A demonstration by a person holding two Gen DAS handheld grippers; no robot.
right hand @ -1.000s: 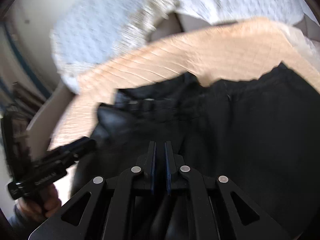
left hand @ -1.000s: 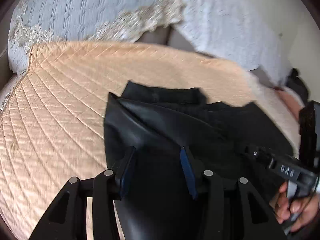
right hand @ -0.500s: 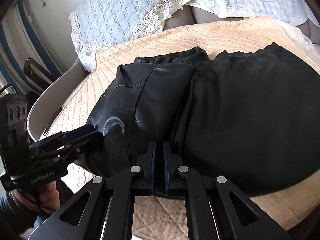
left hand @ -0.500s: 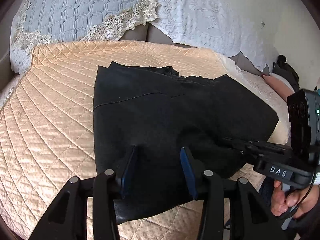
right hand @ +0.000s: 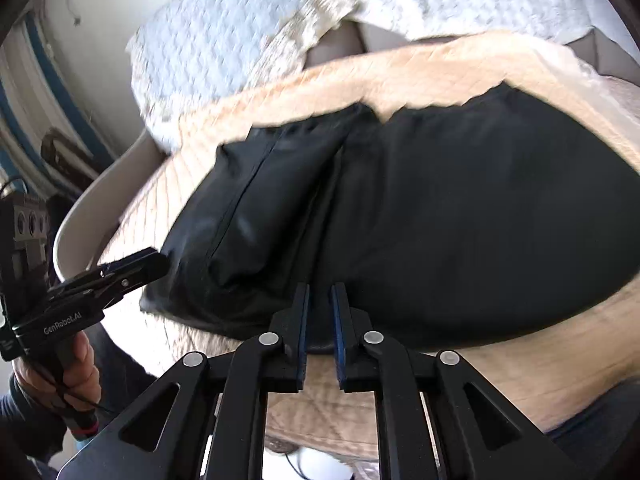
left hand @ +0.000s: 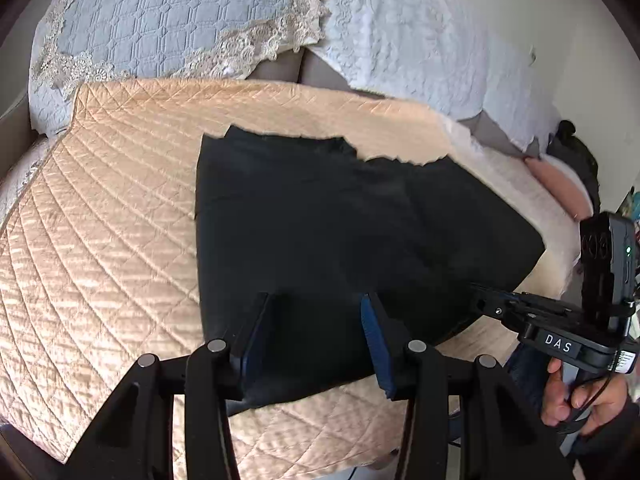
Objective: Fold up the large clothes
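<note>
Right gripper (right hand: 320, 336): jaws have just been opening, now parted by a narrow gap. The near hem of the black garment (right hand: 460, 216) sits right at the fingertips, seemingly between them, but the pads no longer look pressed on it. Judgement: this is the release after laying a fold.

Left gripper (left hand: 316, 340): fingers spread at a middle width, released, nothing between them. The garment's near edge lies under and just beyond the tips, flat on the peach quilted cover (left hand: 104, 240).

The garment lies ahead of both pairs of fingers as a broad dark panel, its scalloped far edge toward the pale blue lace-edged pillow (left hand: 168, 20). In the right view a folded layer with a seam lies left of the fingertips, on top of the wider panel.

Against a second ago: the cloth then rose in peaked folds close before the left fingers, with the right jaws pinched shut; now it lies spread and flat. Half a second ago it was already down and the right jaws were shut.

Meaning: one fold looks placed; further folds likely remain, since the panel is still wide.
</note>
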